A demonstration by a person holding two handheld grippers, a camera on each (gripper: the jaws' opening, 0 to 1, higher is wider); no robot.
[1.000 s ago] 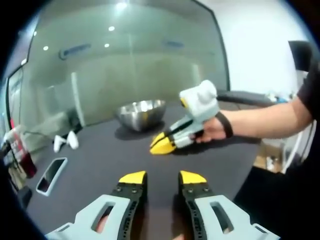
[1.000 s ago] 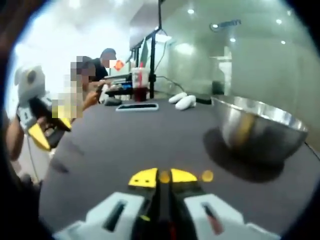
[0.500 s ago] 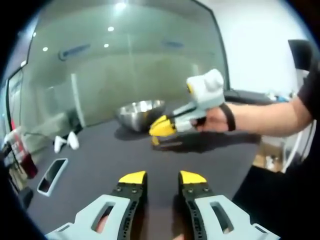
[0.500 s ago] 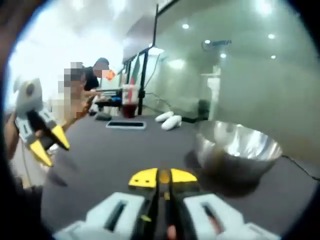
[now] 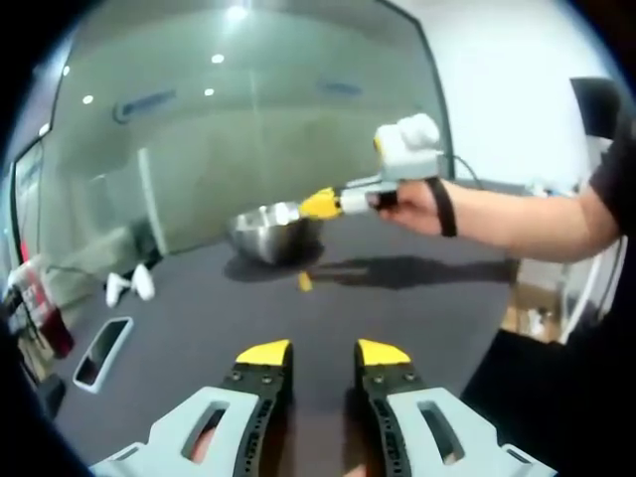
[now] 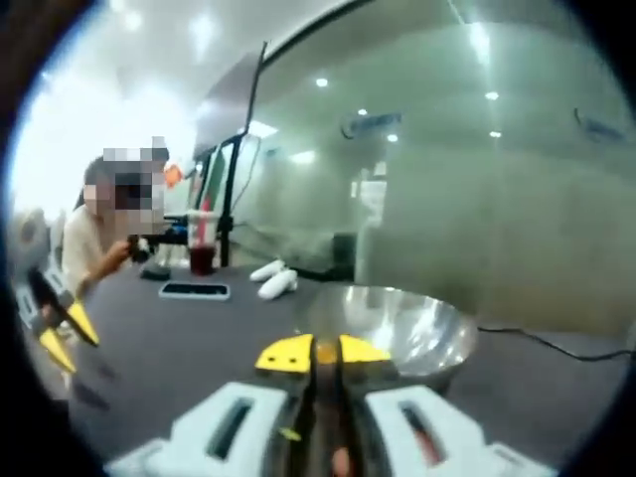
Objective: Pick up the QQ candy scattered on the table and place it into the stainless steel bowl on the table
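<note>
The stainless steel bowl stands on the dark table. My right gripper is shut on a small orange QQ candy and hovers just before the bowl's rim. In the left gripper view it reaches in from the right, held by a hand, its yellow tip above the bowl's near edge. One yellow candy lies on the table in front of the bowl. My left gripper stands open and holds nothing, low over the near table; in the right gripper view it sits at the far left.
A phone, two white objects and a red drink cup lie on the table's far side by a glass wall. A person sits beyond them. The table edge runs close on the right.
My right gripper has risen from the table with the candy and moved to the bowl's rim. A second candy stays on the table. The left gripper has not moved.
</note>
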